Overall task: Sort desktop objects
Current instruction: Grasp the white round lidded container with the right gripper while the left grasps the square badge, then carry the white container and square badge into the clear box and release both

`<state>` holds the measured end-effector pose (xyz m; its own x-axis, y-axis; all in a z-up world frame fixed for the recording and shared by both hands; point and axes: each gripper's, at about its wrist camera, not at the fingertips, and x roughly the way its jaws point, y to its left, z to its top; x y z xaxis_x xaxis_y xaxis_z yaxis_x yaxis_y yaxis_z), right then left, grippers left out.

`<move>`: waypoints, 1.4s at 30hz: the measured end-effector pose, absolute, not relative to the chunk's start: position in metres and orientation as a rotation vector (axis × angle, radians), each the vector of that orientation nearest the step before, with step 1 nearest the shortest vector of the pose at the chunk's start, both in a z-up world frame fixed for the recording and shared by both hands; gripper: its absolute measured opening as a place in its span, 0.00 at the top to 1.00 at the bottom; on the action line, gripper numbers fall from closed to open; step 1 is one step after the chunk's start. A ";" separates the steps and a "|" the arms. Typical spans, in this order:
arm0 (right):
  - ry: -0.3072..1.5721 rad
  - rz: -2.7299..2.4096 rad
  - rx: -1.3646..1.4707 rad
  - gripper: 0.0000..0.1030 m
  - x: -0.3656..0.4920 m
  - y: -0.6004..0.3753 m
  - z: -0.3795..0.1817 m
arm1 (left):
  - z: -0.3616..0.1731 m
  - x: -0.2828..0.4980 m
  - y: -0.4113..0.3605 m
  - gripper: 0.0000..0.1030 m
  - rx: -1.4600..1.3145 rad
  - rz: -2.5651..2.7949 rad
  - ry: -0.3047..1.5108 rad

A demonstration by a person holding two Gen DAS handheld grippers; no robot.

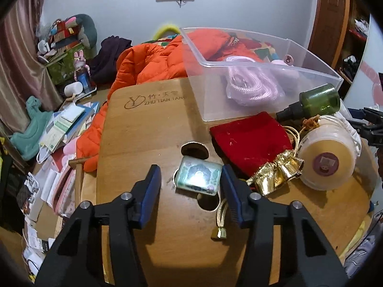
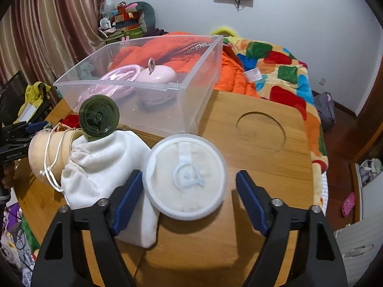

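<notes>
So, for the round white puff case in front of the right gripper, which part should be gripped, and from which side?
Grip the round puff case across its rim, coming from above and from the near side. It lies flat on the wooden table, lid up, so only its edge offers opposing faces. The open right gripper already brackets it; the white pouch crowds its left edge, so close carefully.

Clear plastic bin upright at table's far edge, holding pink rope and pink case. Near bin's front wall: green bottle on side, red pouch, gold pouch, glossy tin, round puff case, white pouch.
</notes>
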<state>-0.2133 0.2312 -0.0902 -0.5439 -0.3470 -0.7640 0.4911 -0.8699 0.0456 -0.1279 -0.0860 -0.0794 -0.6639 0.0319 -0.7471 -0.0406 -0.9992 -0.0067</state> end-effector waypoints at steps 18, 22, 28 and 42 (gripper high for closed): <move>0.164 -2.427 1.093 0.37 -0.203 0.247 -0.068 | -0.058 -0.111 -0.083 0.68 -1.170 2.893 0.025; 0.170 -2.444 1.046 0.37 -0.197 0.246 -0.050 | -0.042 -0.107 -0.080 0.68 -1.110 2.913 0.023; 0.194 -2.453 0.968 0.37 -0.192 0.239 -0.023 | -0.015 -0.109 -0.077 0.68 -1.023 2.933 0.026; 0.222 -2.444 0.887 0.36 -0.225 0.207 0.008 | 0.023 -0.150 -0.069 0.68 -0.926 2.896 0.066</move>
